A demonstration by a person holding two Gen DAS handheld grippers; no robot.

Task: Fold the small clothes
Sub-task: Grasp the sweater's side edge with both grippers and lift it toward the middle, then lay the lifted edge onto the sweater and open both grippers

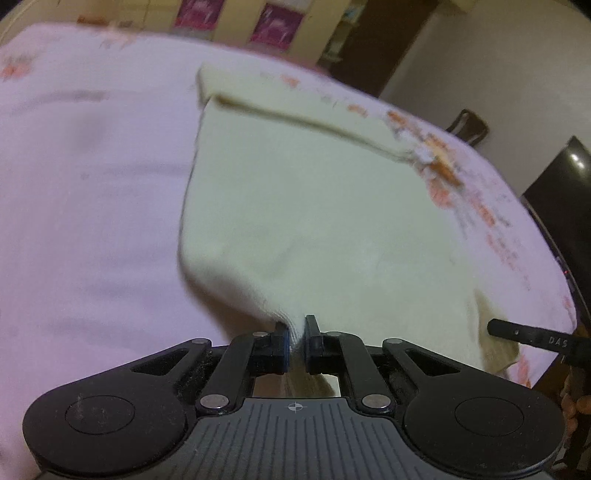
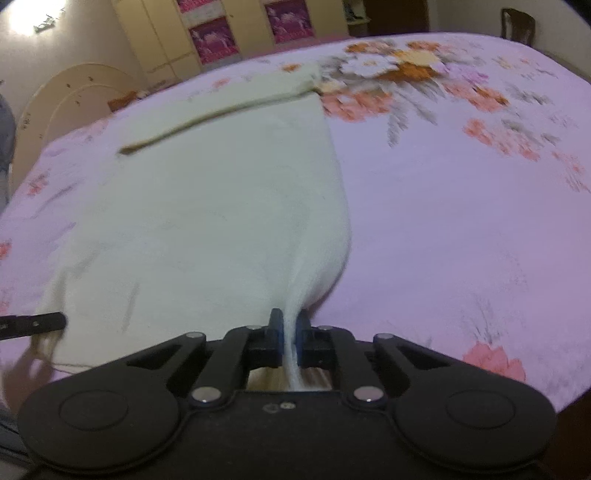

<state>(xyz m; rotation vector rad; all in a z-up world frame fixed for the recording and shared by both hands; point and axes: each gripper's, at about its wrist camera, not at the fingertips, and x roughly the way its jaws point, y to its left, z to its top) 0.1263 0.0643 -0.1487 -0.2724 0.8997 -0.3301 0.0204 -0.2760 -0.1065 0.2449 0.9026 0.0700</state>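
A cream-white garment (image 1: 314,206) lies spread on a pink floral bedsheet (image 1: 81,177), with a folded band along its far edge. My left gripper (image 1: 295,328) is shut on the garment's near left corner, the cloth bunched between the blue pads. In the right wrist view the same garment (image 2: 221,199) stretches away, and my right gripper (image 2: 290,325) is shut on its near right corner, the fabric pulled into a pinched ridge. Each gripper's finger tip shows at the other view's edge: the right one (image 1: 517,334) and the left one (image 2: 40,323).
The bedsheet (image 2: 461,206) with orange and pink flowers covers the whole bed. Cream cupboards with magenta panels (image 2: 214,37) stand beyond the far edge. A dark chair (image 2: 517,22) is at the far right, and dark furniture (image 1: 561,177) beside the bed.
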